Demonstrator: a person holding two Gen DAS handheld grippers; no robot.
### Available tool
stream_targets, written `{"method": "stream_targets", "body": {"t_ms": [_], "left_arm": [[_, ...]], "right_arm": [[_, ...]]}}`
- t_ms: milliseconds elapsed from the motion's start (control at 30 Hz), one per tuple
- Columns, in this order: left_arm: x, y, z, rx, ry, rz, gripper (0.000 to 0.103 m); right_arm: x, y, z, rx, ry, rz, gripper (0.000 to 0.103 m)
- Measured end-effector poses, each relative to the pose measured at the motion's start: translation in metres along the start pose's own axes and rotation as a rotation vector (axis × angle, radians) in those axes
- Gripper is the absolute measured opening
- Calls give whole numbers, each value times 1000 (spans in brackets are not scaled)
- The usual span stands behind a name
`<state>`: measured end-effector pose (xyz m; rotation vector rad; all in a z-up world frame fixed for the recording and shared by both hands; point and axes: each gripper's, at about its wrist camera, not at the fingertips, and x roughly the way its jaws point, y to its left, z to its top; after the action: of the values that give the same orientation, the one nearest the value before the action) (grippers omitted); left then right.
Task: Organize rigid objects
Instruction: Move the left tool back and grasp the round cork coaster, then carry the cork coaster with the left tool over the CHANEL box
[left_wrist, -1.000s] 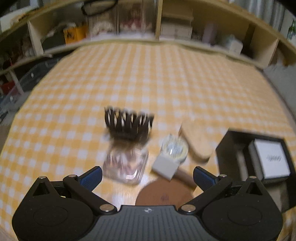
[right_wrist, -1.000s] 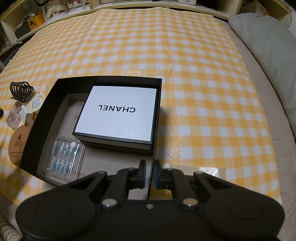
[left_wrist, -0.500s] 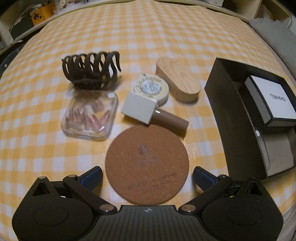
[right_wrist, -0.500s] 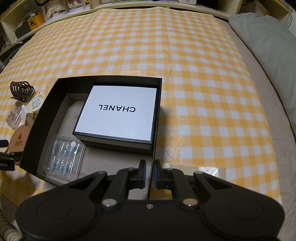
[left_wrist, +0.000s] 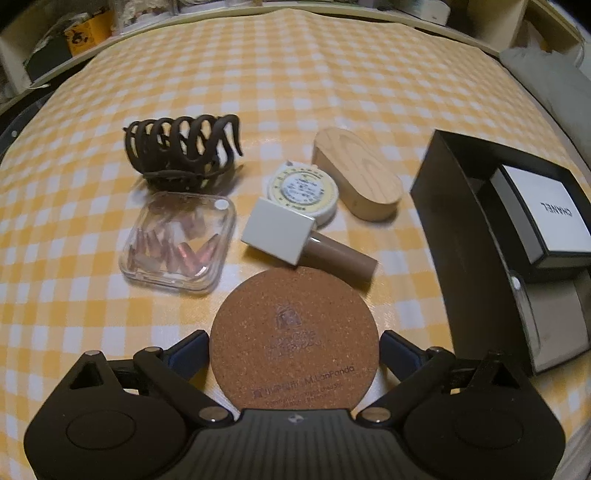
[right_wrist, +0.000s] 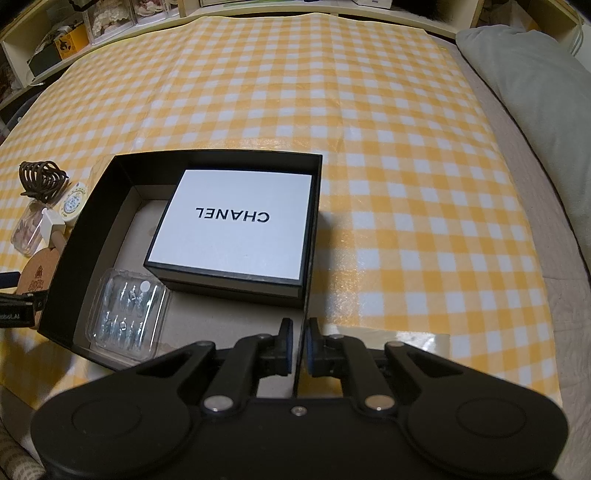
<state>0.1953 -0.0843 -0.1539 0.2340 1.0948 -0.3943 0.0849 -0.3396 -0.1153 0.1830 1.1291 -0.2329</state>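
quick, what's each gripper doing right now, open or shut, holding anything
Left gripper: open, its fingers either side of the cork coaster, not clamped.
Right gripper: shut on the near wall of the black box.

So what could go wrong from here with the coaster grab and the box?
The left claw straddles the flat cork coaster with its jaws wide open; closing on so thin a disc could slip or scrape the cloth. The lipstick tube lies against the coaster's far edge and may roll. The right claw pinches the black box wall, which could tilt.
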Motion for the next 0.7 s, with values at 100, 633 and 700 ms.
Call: {"method": "stream_targets", "body": {"t_ms": [100, 633, 700], "left_arm": [[-4, -3, 0, 16, 13, -24, 97], [-80, 10, 21, -116, -227, -71, 97], [-91, 5, 21, -109, -253, -89, 97]], "right_arm": [[1, 0, 0, -1, 0, 0, 5], [0, -2, -1, -12, -4, -13, 5], [-2, -1, -1, -10, -3, -13, 5]]}}
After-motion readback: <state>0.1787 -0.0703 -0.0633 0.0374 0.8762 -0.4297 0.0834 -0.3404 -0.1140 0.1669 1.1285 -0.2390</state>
